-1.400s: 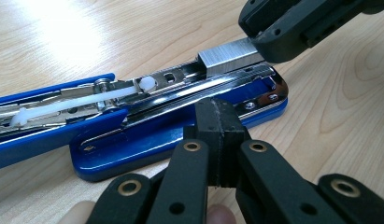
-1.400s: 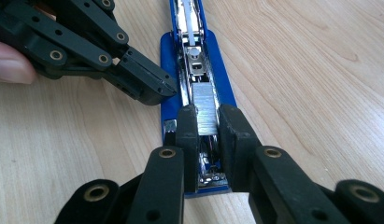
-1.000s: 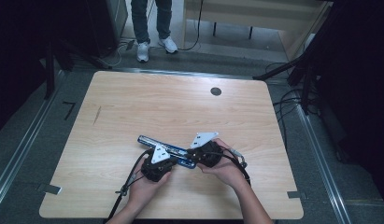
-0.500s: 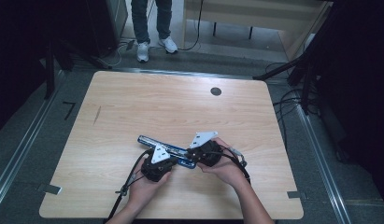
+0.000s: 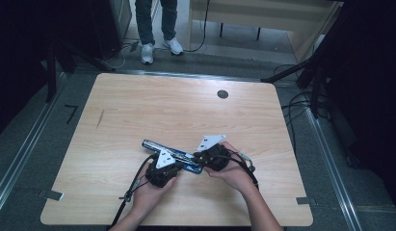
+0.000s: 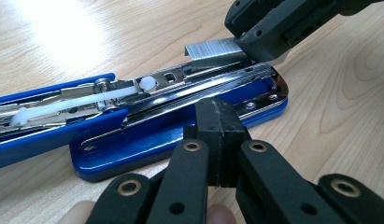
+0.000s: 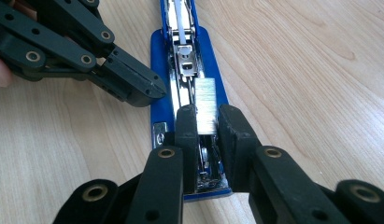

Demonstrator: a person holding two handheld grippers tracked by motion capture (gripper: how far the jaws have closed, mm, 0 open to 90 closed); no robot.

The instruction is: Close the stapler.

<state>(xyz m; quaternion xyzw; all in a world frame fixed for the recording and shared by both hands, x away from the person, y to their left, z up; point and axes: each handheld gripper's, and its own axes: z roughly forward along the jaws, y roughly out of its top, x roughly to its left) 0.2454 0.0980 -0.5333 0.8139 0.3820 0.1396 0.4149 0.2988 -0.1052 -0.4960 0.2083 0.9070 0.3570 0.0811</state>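
Dim surroundings, bright tabletop glare, sharp close-ups

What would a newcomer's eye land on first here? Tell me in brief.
The opened blue stapler near the table's front edge, its metal tray bared. The right tongs pinch a silver strip of staples over that tray's front end. The left tongs, shut on nothing, press against the stapler's side.

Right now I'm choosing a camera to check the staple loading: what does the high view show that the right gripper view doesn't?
High view alone: the whole table, a dark round spot near its far edge, a standing person's legs.

Right gripper view alone: the staple strip pinched in the right gripper above the metal channel.

Both: the opened blue stapler, the left gripper shut beside it.
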